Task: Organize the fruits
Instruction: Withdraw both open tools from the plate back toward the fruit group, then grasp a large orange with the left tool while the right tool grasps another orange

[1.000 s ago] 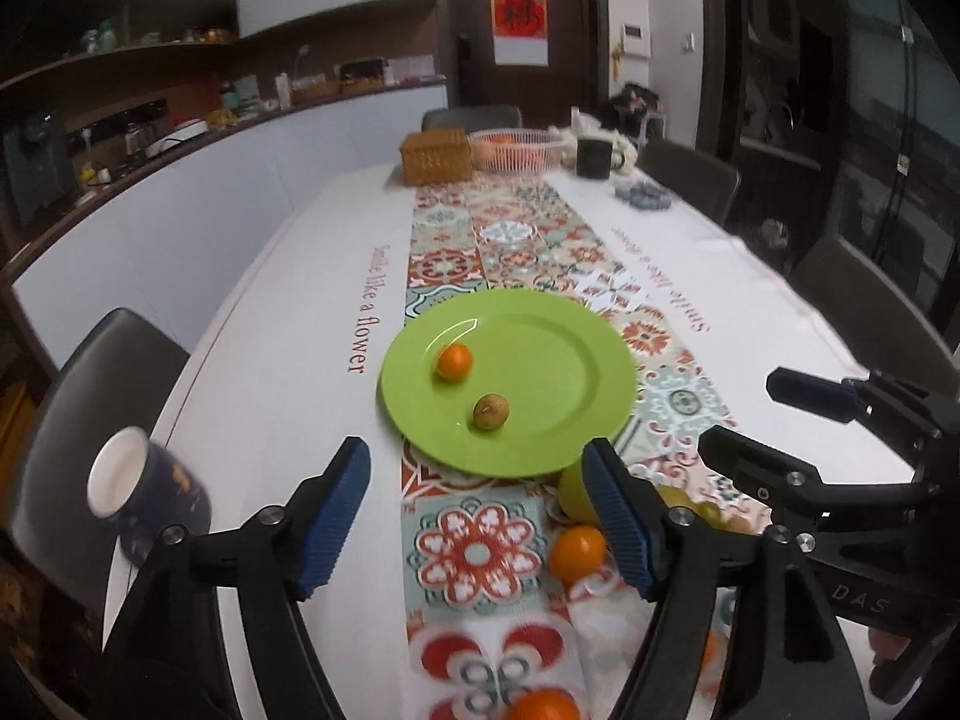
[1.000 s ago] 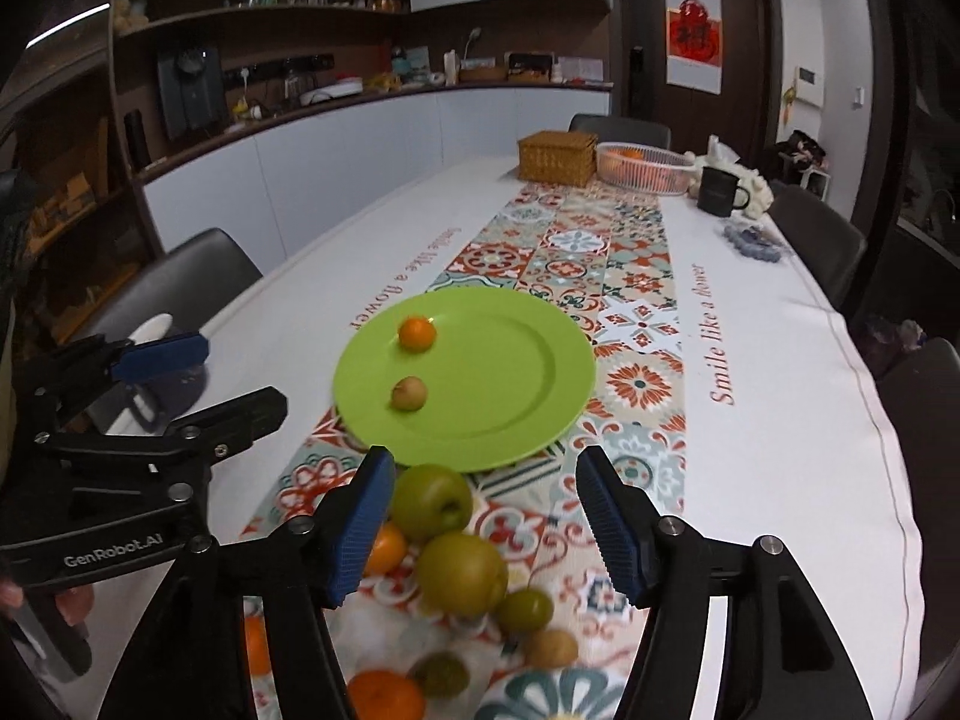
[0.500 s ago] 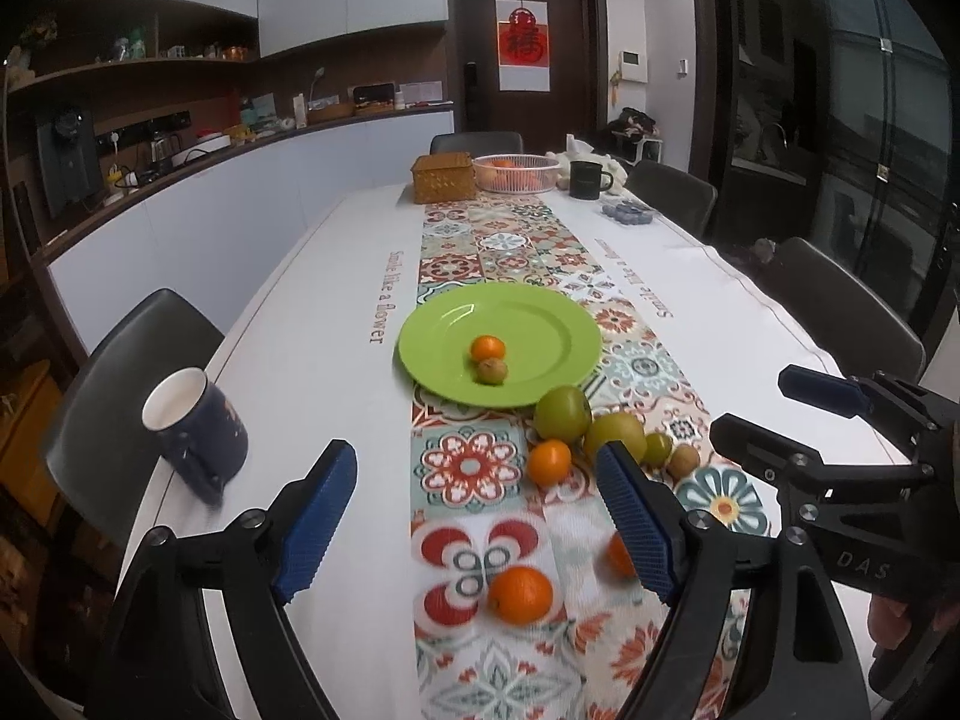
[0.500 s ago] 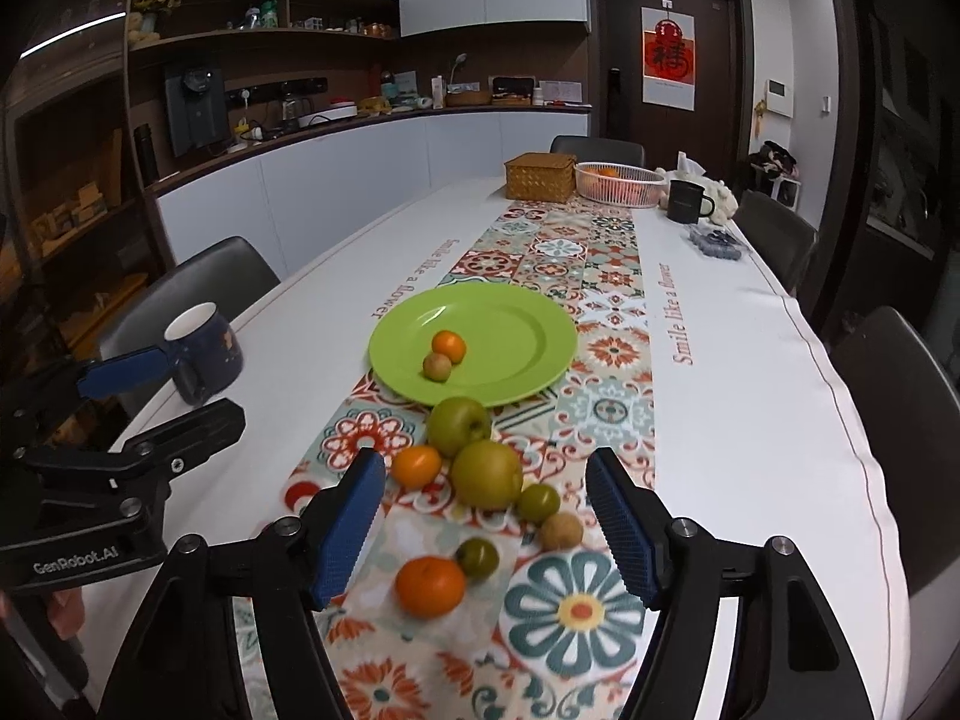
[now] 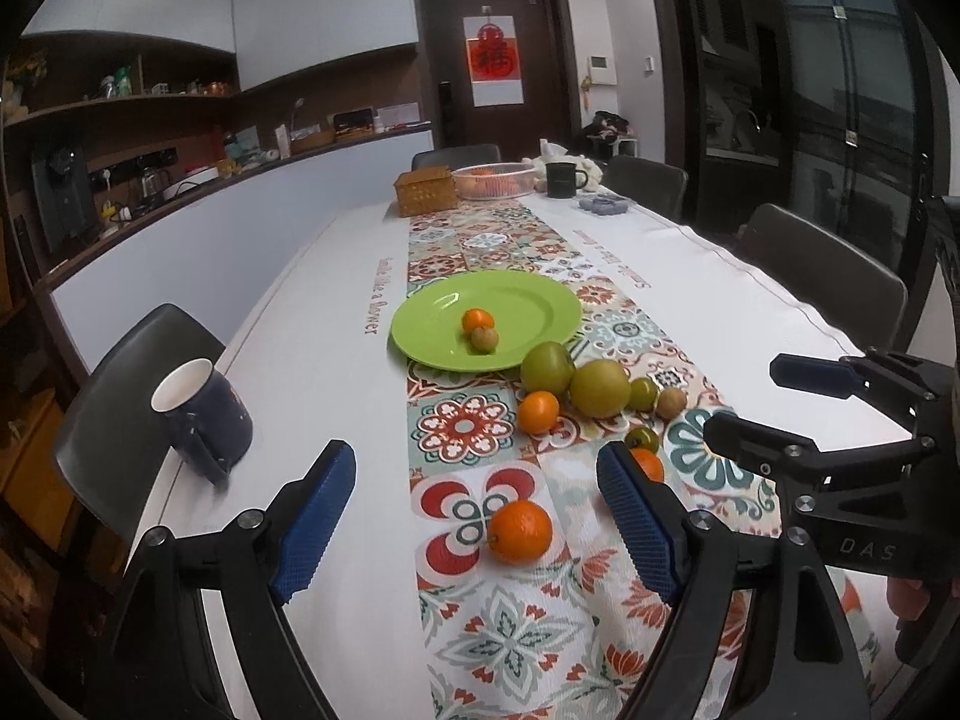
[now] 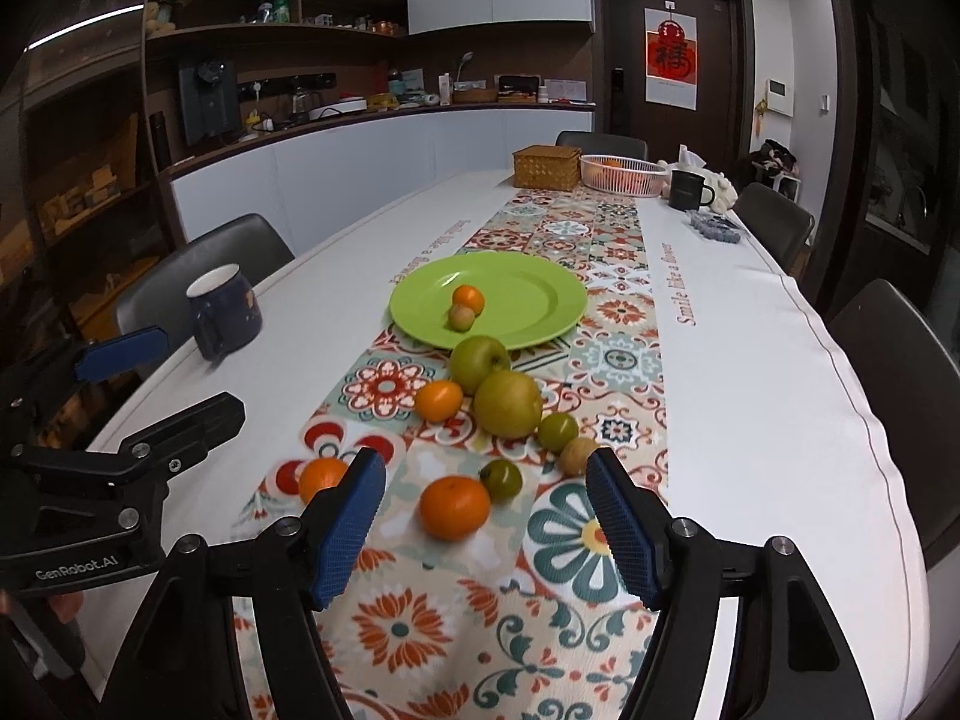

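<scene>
A green plate (image 5: 528, 306) (image 6: 540, 300) lies on the patterned runner and holds a small orange (image 5: 477, 319) and a brown fruit (image 5: 483, 338). In front of it are a green apple (image 6: 480, 363), a pear (image 6: 508, 405), several small green and brown fruits, and three oranges (image 6: 454, 507). My left gripper (image 5: 474, 522) is open, with the nearest orange (image 5: 519, 531) on the cloth beyond its blue pads, untouched. Beside it on the right, my right gripper (image 6: 486, 522) is also open and holds nothing. Each gripper shows at the edge of the other's view.
A dark blue mug (image 5: 201, 414) (image 6: 223, 309) stands near the table's left edge. At the far end are a wicker box (image 6: 547, 167), a white basket (image 6: 621, 174) and a dark mug (image 6: 687, 189). Dark chairs (image 6: 894, 372) line both sides.
Both grippers have pulled back from the plate toward the near end of the table, so the loose fruit has come into view. Both pairs of jaws stand a little wider.
</scene>
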Available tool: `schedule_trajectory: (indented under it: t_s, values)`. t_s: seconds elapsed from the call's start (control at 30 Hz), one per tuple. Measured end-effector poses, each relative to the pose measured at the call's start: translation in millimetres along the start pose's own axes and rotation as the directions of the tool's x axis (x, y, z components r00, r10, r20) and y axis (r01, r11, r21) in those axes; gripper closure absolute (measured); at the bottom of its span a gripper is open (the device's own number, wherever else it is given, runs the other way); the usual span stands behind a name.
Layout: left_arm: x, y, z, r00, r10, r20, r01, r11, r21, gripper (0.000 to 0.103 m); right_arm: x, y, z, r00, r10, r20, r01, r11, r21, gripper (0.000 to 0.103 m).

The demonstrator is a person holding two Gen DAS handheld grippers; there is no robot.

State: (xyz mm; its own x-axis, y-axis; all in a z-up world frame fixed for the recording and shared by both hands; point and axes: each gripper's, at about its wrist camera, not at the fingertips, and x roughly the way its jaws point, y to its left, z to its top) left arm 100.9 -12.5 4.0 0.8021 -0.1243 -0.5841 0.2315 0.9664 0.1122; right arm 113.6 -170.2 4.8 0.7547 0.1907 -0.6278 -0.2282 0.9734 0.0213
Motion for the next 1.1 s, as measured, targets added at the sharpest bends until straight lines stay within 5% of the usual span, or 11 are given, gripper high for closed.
schedule_trajectory:
  t_s: [0.7, 1.1]
  values:
    - [49, -1, -52, 0.992, -0.063, -0.111, 0.067, 0.997, 0.032, 0.021, 41, 16, -33, 0.996, -0.018, -0.089, 0.009, 0.995, -0.103, 0.034]
    - [92, -4, -54, 0.969, -0.139, -0.206, 0.142, 0.99, 0.0, 0.036, 76, 14, -33, 0.988, 0.025, -0.155, -0.04, 0.995, -0.089, 0.046]
